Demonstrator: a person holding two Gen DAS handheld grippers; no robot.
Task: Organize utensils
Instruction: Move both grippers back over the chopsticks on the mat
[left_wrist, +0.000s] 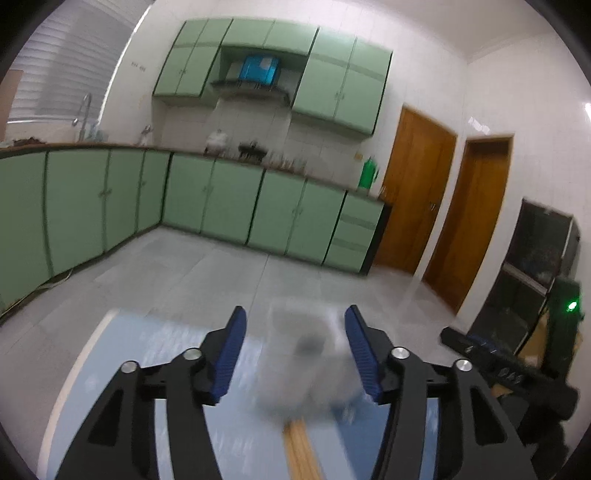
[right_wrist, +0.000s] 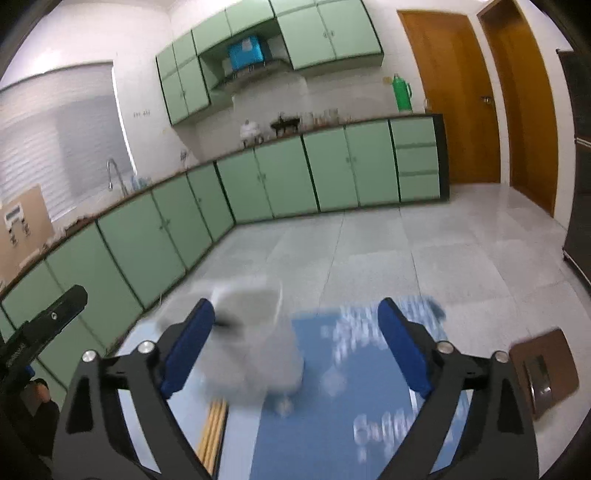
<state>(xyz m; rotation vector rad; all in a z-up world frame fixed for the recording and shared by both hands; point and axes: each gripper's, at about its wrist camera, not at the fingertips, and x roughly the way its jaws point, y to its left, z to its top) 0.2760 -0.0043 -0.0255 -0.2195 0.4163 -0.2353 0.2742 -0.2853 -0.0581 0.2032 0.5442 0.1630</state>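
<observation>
Fingers (left_wrist: 236, 343) of your left gripper (left_wrist: 295, 350) stood apart with nothing pressed between the blue pads, and your right gripper (right_wrist: 295, 347) was spread wider still, also gripping nothing. You had both tools angled down over the blue mat (right_wrist: 332, 424), which reads as an approach before any utensil was picked up.

Take the translucent grey container (left_wrist: 306, 369) as your landmark. It sat on the mat, blurred, framed between your left fingers but not touched by them; in the right wrist view it lay just inside the left-hand pad, and contact there cannot be told. It seemed the likely holder for the utensils, hence both tools closing on it.

Wooden chopsticks (left_wrist: 301, 450) lay flat on the mat, 1 end tucked under or against the near side of the container, their long axis running from it back toward you. Right of the container, near the mat's edge, sat a brown tray (right_wrist: 543, 373).
</observation>
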